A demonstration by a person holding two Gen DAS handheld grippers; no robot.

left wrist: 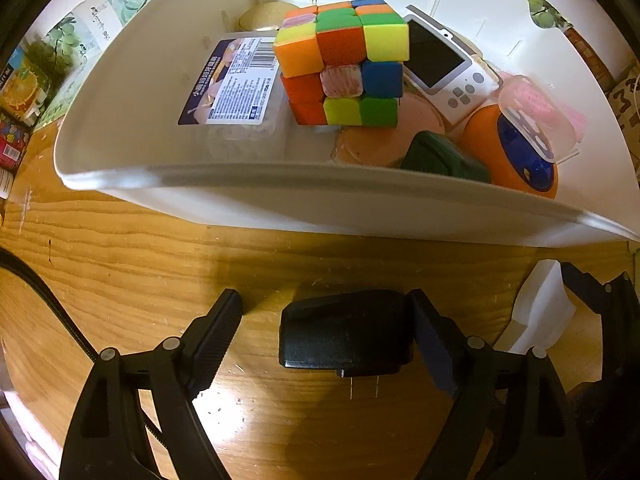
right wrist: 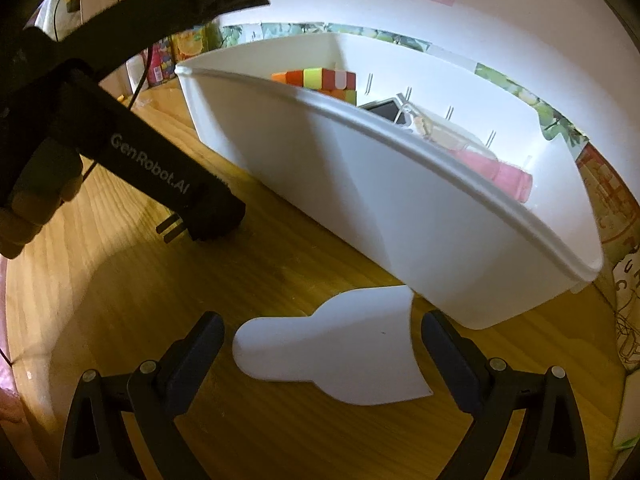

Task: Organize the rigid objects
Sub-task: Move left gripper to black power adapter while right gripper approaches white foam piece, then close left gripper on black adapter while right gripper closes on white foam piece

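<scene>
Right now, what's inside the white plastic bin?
White plastic bin holds a multicoloured puzzle cube atop a labelled clear box, white handheld console, orange-blue round object, dark green item. Anything beneath is hidden.

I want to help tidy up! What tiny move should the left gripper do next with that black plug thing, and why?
Probably close the left gripper on the black plug-in charger. It lies on the wooden table between the open fingers, one finger already beside it, and the white plastic bin holding the colourful puzzle cube is just ahead.
</scene>
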